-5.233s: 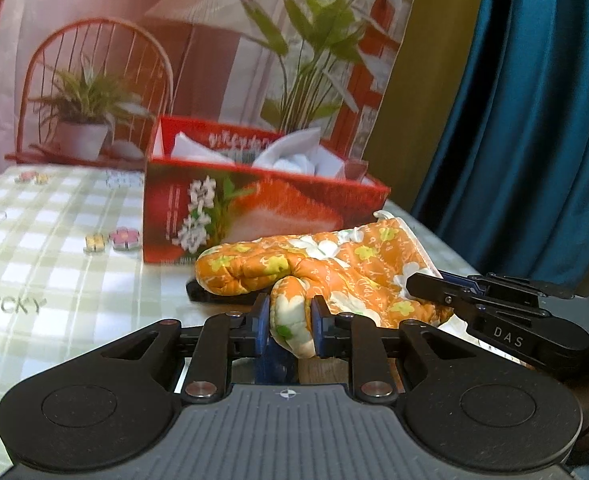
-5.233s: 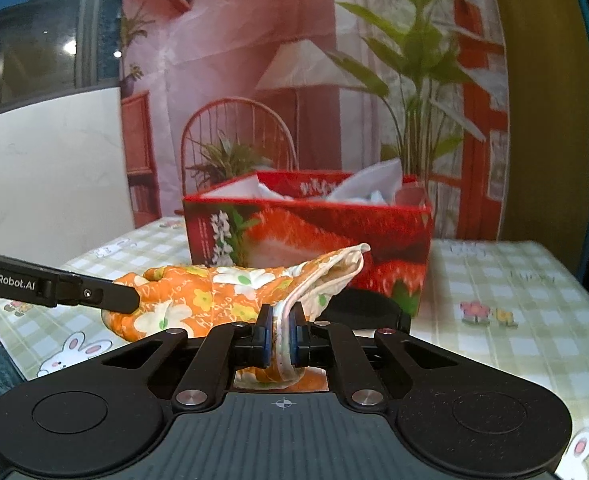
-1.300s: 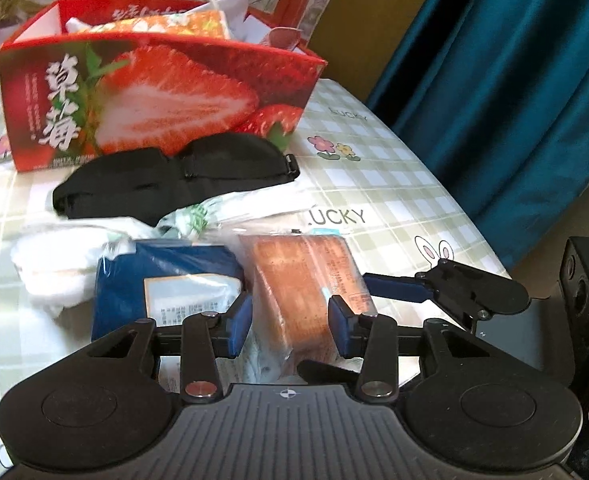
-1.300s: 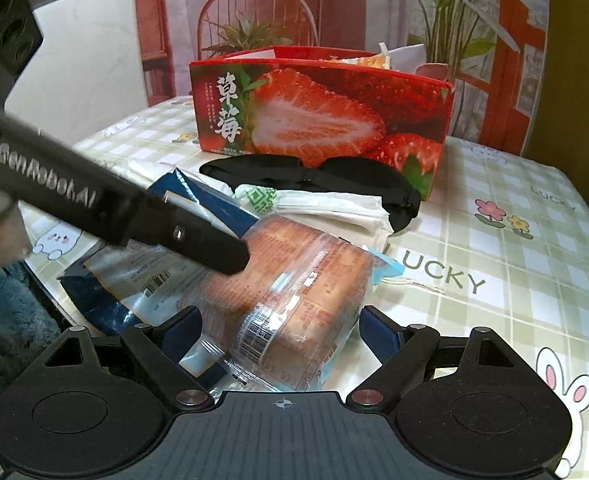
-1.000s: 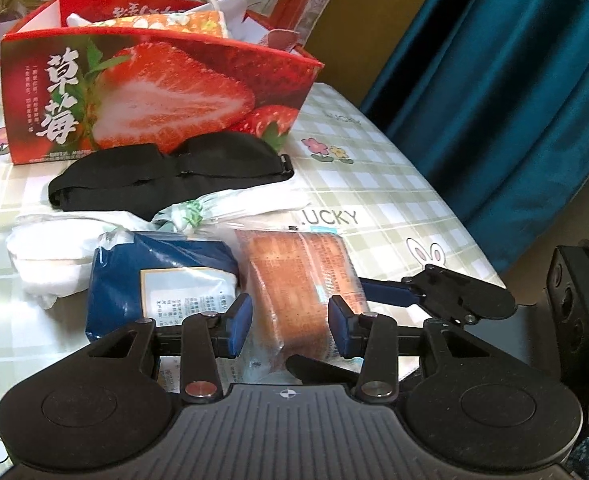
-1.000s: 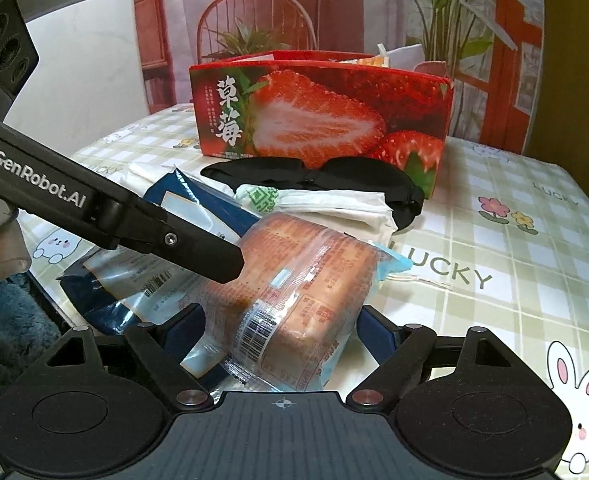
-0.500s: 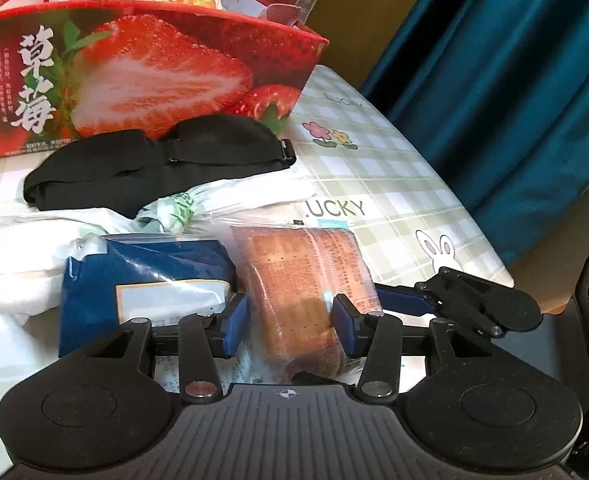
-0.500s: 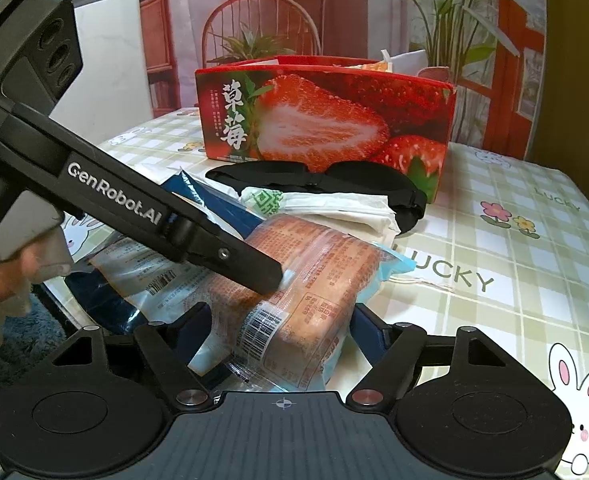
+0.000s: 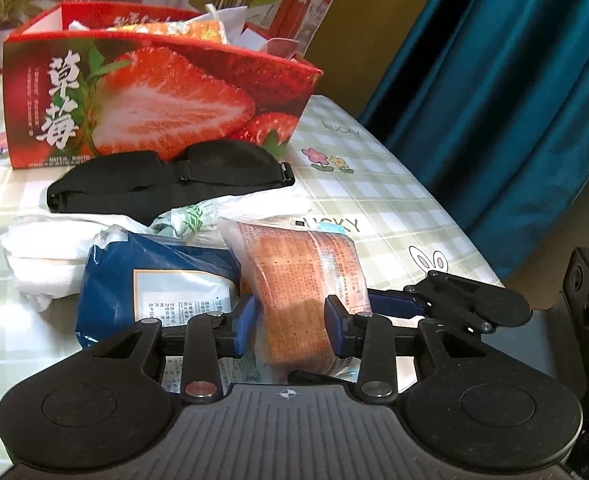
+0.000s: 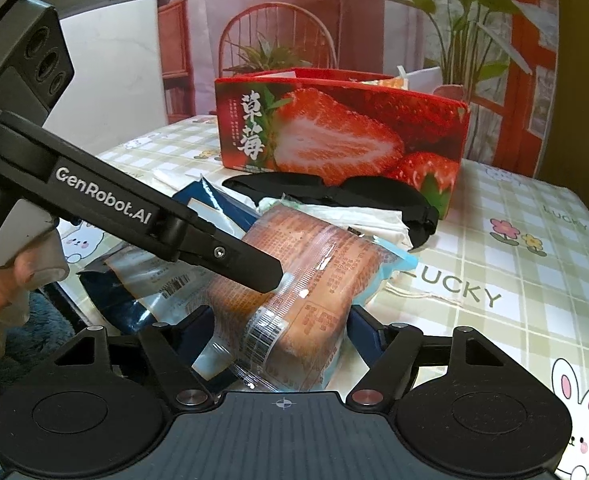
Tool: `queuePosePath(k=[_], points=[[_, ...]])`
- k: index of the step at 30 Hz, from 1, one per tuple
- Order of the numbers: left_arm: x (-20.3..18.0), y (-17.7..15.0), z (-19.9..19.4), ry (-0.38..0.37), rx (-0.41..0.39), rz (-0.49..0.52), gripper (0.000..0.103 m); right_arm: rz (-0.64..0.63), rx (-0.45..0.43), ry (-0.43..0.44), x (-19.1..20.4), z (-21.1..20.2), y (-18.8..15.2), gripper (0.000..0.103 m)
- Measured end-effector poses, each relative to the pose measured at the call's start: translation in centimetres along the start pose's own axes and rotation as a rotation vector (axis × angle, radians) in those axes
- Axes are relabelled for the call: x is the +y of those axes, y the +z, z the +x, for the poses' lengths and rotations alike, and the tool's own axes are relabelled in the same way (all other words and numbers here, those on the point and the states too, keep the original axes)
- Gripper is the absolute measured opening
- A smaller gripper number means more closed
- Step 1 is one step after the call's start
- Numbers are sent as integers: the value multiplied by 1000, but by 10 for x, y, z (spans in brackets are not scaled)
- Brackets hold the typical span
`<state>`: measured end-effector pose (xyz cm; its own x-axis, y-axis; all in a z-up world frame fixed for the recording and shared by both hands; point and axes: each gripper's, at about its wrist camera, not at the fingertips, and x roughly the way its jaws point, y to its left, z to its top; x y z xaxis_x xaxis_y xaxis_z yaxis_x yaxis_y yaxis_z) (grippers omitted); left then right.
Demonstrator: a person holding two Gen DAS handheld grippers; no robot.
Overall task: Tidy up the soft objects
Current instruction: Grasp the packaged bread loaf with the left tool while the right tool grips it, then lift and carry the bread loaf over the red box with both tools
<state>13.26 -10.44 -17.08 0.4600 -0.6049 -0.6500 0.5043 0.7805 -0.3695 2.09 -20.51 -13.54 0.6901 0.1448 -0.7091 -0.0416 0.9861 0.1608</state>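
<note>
Plastic-wrapped bread (image 9: pixel 298 292) lies at the table (image 9: pixel 378 200) edge; left gripper (image 9: pixel 290 322) clamped across it, right gripper (image 10: pixel 280 320) spread around. Soft, slippery, crushable: hold mid-loaf lightly.

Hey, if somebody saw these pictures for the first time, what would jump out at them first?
Probably the big red strawberry-printed cardboard box at the back of the checked table. Next, the orange bread loaf in clear plastic wrap up front, with the left gripper and right gripper both closing around it, beside a dark blue plastic packet.
</note>
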Motion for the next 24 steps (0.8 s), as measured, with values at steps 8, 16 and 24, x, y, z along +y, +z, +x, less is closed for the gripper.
queuePosePath(k=[8,16,24], points=[[1,-4,-2,5,-6,6,39,-10,-8,5,2,-2,-1,68],[4,-5,-8,-5,-24,-17,39,-30,-29,14,6,-6,0,66],[-1,8,-21,-27,-17,39,39,-19,-57,31,2,-12,5,66]])
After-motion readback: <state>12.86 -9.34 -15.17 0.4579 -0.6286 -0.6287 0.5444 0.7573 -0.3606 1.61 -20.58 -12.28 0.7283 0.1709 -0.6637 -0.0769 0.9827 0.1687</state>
